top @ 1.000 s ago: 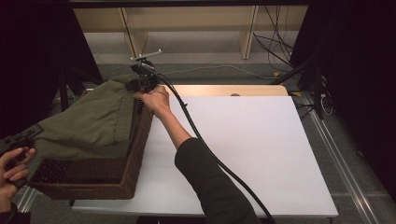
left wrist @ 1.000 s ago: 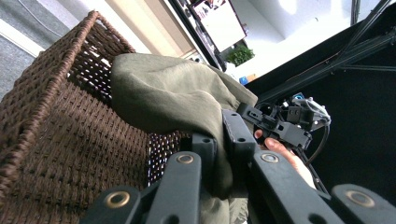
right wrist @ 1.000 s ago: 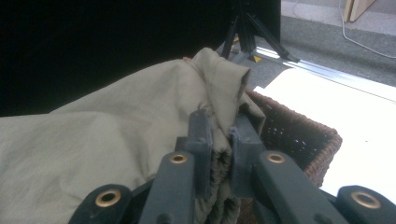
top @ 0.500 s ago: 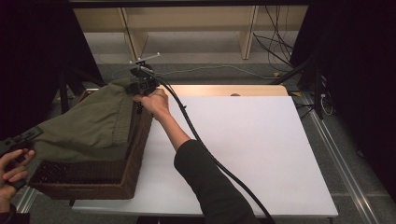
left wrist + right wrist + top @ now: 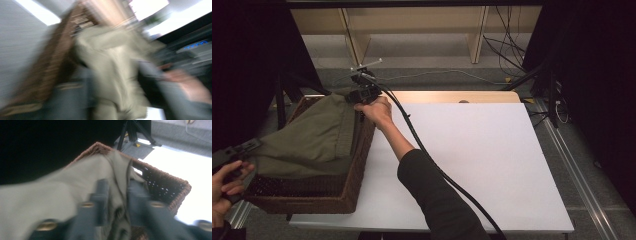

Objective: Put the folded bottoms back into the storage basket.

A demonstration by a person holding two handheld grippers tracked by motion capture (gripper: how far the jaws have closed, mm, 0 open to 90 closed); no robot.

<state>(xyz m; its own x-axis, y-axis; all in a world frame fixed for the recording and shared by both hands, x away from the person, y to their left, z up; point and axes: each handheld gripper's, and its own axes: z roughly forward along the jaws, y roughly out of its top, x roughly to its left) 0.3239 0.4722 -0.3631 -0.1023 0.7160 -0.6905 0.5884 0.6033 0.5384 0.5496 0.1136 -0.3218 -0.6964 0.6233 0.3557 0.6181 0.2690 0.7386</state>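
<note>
Basket (image 5: 357, 165): tools (image 5: 117, 202) opening, garment (image 5: 312, 140) between.

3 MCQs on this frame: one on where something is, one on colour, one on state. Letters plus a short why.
1. Where does the cloth lie?
A. spread flat on the white board
B. in and over the wicker basket at the table's left
C. on the floor

2. What colour is the cloth?
A. olive green
B. red
C. bright blue

3. What is between the right gripper jaws?
A. nothing
B. a fold of the cloth
C. a cable

Answers:
1 B, the high view shows it draped across the basket.
2 A, it reads olive green in the high view and the right gripper view.
3 B, the right gripper view shows a fold of the cloth between the two jaws, which have just been opening.
</note>
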